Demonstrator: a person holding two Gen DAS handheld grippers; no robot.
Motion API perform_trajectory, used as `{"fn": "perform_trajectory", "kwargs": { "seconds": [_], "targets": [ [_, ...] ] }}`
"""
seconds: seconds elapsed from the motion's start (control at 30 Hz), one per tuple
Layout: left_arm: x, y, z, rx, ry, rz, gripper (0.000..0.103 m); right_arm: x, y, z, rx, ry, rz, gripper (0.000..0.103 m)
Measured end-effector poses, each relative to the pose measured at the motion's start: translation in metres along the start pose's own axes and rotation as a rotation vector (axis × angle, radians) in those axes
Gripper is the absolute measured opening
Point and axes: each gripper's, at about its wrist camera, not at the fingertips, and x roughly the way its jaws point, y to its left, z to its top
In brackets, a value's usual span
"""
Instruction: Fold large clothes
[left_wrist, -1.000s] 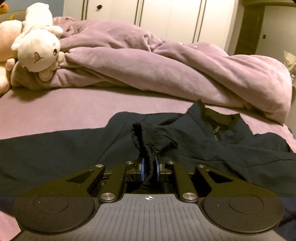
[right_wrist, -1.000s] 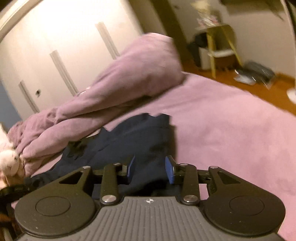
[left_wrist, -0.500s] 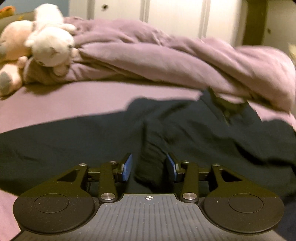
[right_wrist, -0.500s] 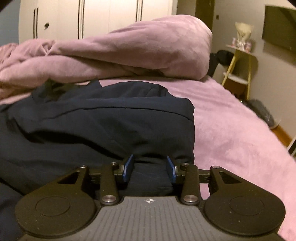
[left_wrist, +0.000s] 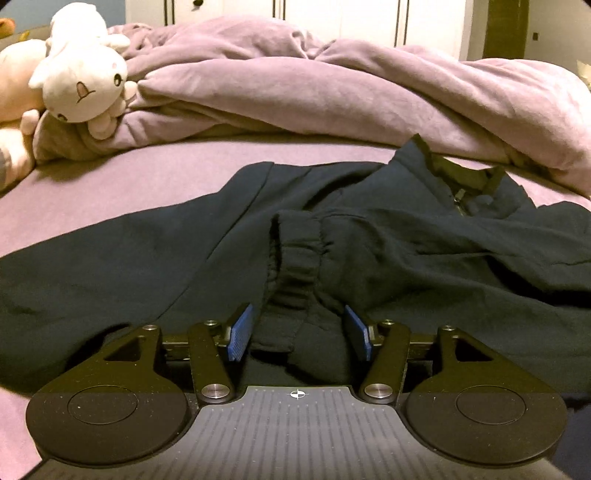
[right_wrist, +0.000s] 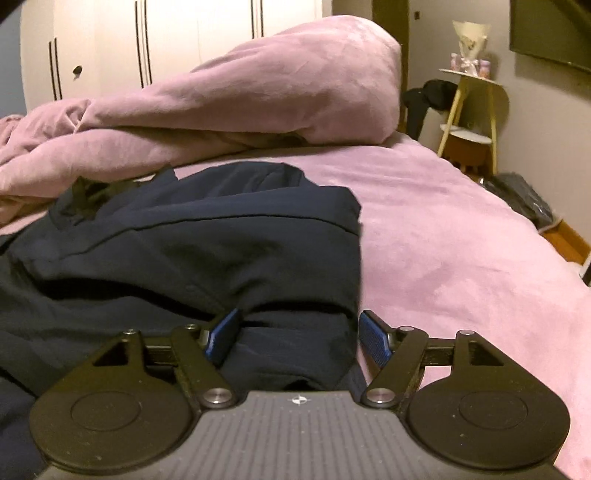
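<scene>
Currently we have the navy jacket lying on the pink bed, in front of the bunched duvet. Left gripper: jaws have just been opening and now stand apart, elastic cuff between them, pads clear of it. Right gripper: same, jaws just opened, folded sleeve edge between them, the left pad close to the cloth. We judge the fabric soft, limp and fairly thick: it slumps, won't hold a crease alone. Best holds look like the cuff's ribbing, collar or hem seams, where layers bunch. Thin single layers would likely slip.
</scene>
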Motion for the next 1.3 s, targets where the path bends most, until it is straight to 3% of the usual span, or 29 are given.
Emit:
{"fn": "perform_trajectory", "kwargs": {
  "seconds": [0.07, 0.27, 0.37, 0.5, 0.73, 1.17, 1.3],
  "targets": [
    [-0.008, 0.006, -0.003, -0.026, 0.007, -0.018, 0.061, -0.019, 0.004, 0.001, -0.015, -0.020, -0.006, 0.059],
    [-0.027, 0.005, -0.012, -0.044, 0.034, -0.043, 0.062, -0.056, 0.029, -0.002, -0.024, -0.098, 0.064, 0.044],
    [-0.026, -0.002, -0.016, -0.023, 0.046, -0.039, 0.062, -0.048, 0.043, -0.004, -0.058, -0.075, 0.078, 0.036],
    [-0.019, -0.003, -0.016, -0.040, 0.063, -0.034, 0.065, -0.029, 0.046, -0.013, -0.083, -0.003, 0.030, 0.022],
    [-0.015, -0.009, -0.016, -0.022, 0.053, -0.016, 0.067, -0.020, 0.062, -0.026, -0.299, -0.029, -0.070, 0.021],
    [0.003, -0.018, -0.005, -0.006, 0.057, 0.007, 0.078, -0.007, 0.064, -0.022, -0.333, -0.038, -0.102, 0.021],
    [0.006, -0.018, -0.005, 0.011, 0.044, 0.019, 0.086, -0.004, 0.065, -0.020, -0.337, -0.034, -0.110, 0.022]
  ]
}}
